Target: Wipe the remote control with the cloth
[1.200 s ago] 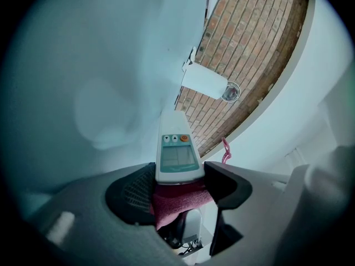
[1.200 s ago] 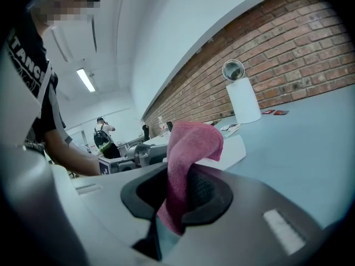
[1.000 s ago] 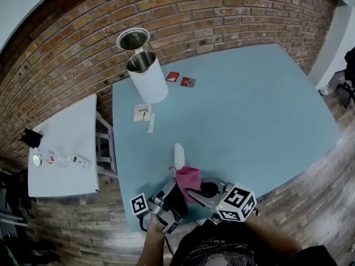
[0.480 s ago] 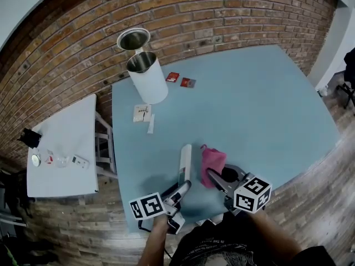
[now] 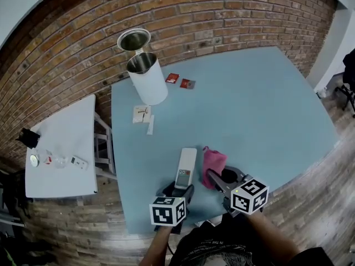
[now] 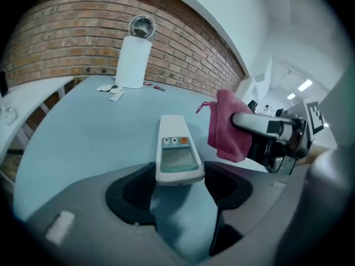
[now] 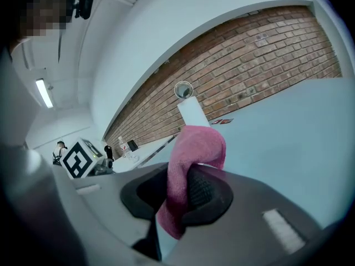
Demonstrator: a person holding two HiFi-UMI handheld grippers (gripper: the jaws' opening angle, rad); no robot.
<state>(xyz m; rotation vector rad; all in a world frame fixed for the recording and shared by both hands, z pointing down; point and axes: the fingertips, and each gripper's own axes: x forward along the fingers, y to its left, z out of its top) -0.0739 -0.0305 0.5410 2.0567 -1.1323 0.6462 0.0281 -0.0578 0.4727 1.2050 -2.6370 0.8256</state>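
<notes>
Remote (image 5: pixel 186 168) — white, face up, screen and buttons showing, over the near part of the blue table (image 5: pixel 249 104). Long axis near-to-far, far end leaning slightly right and pointing free toward the brick wall (image 5: pixel 183 10). Near end caught in the left gripper (image 5: pixel 178 192), jaws drawn narrow against the two long sides. Hard to tell whether resting on the table or held just above. Just to the right, apart and not touching: pink cloth (image 5: pixel 212 162), pinched in the right gripper (image 5: pixel 217 177), jaws closed down on a fold, a bunch standing up past the tips. Right gripper clearly the wiping one, level with the remote's near half and off its right flank. Next move probably a short swing left to bring cloth onto the top face, then strokes along the long axis, near to far — crosswise strokes more likely to twist the remote in the left jaws.
</notes>
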